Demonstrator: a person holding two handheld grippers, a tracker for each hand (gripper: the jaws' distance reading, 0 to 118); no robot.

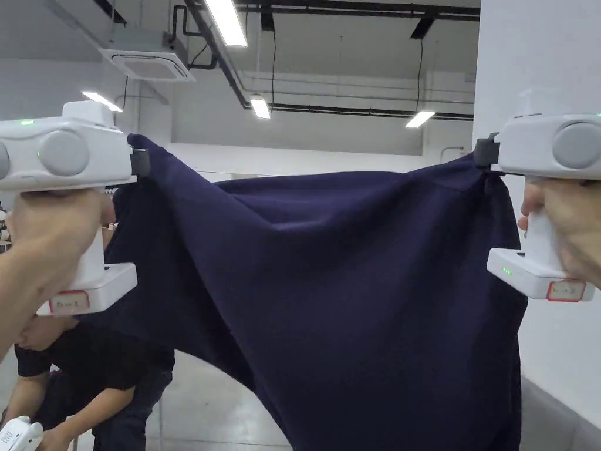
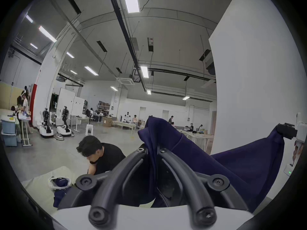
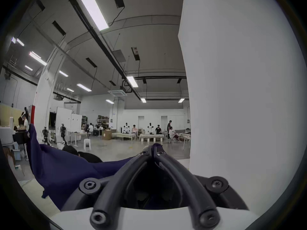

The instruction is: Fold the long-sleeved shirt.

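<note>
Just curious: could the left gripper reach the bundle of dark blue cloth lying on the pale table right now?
Probably not: the left gripper is shut on the dark blue shirt, held up above the bundle.

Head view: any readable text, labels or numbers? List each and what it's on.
None legible.
Left gripper, red-bordered sticker on its handle base: handwritten, too blurred to read.
Right gripper, red-bordered sticker on its handle base: handwritten, too blurred to read.
Navy shirt held up between them: no print or tag visible.
</note>
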